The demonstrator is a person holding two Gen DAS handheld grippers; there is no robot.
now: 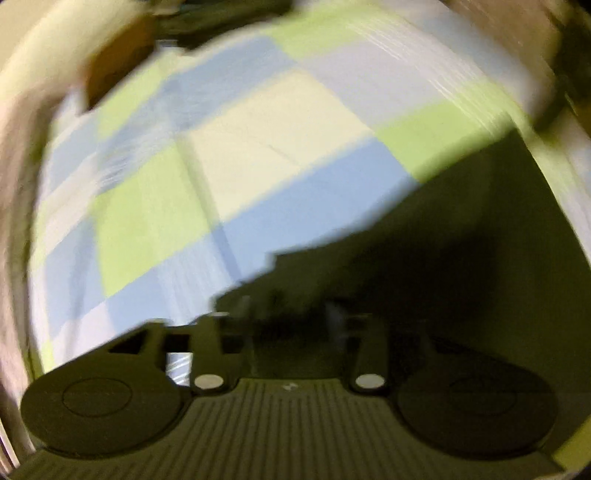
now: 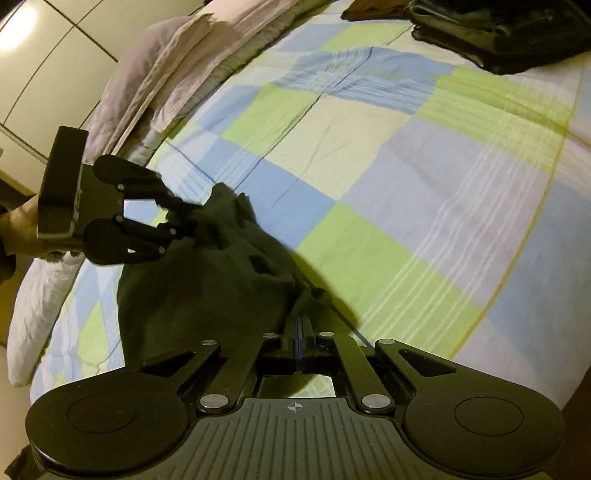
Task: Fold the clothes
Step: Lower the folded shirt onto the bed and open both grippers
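A dark garment (image 2: 207, 280) lies bunched on the checked bedsheet (image 2: 406, 184) at the lower left of the right wrist view. My right gripper (image 2: 301, 317) is shut on a fold of its near edge. My left gripper (image 2: 184, 218) comes in from the left, held by a hand, with its fingers at the garment's far corner. The left wrist view is blurred. There the left gripper (image 1: 288, 314) has its jaws apart over the dark garment (image 1: 443, 240), which fills the lower right. Whether cloth touches its pads is unclear.
A stack of dark folded clothes (image 2: 498, 33) sits at the far right of the bed. A pale rumpled duvet (image 2: 166, 74) runs along the bed's left side. Tiled floor (image 2: 44, 55) lies beyond it. Bare checked bedsheet (image 1: 277, 129) stretches ahead of both grippers.
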